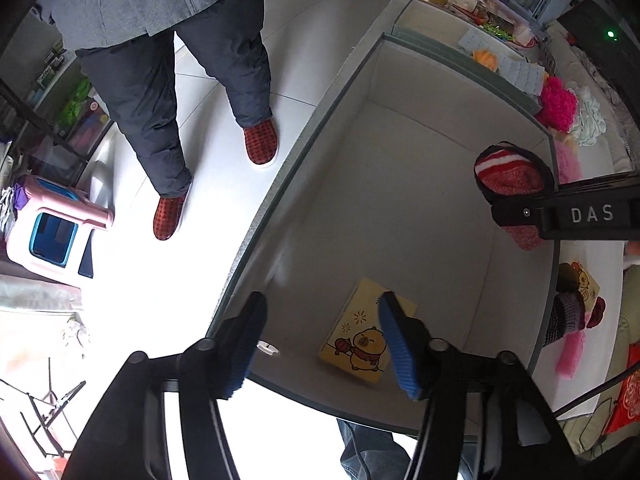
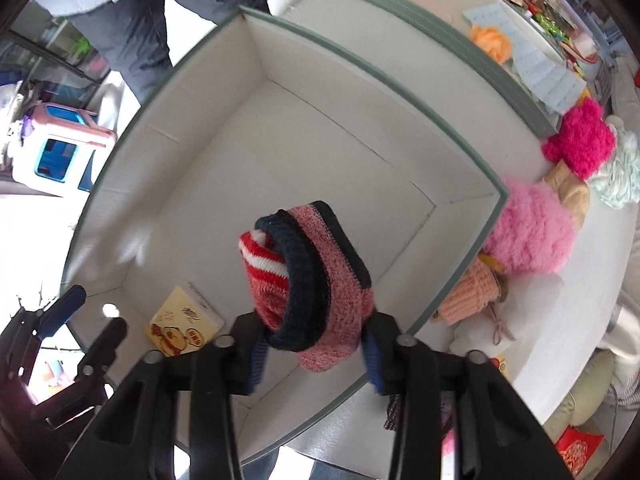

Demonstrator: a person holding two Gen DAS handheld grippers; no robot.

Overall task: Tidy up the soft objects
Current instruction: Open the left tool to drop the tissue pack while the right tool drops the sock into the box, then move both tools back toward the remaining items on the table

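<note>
A: Nearest in the right wrist view, what is the right gripper [image 2: 314, 354] doing with the knitted hat [image 2: 316, 276]?

B: Its blue-padded fingers [image 2: 258, 360] stand wide, one on each side of the red, pink and navy hat. Whether the pads press on the wool cannot be told. The hat hangs above the floor of the box [image 2: 192, 184], at centre frame, so it looks poised to drop inside.

A: And the left gripper [image 1: 320, 344]?

B: At the bottom of the left wrist view its fingers [image 1: 394, 344] are spread apart with nothing between them. It hovers over the box's near corner, probably clear of the way.

A: What is already in the box?

B: Only a yellow tissue pack [image 1: 364, 332] on the floor, lower centre.

A: Farther out?

B: At the right of the right wrist view, more soft things wait on the white surface [image 2: 540, 320]: a peach knit piece [image 2: 472, 296], a pink fluffy ball [image 2: 536, 232], a magenta one [image 2: 580, 140].
</note>
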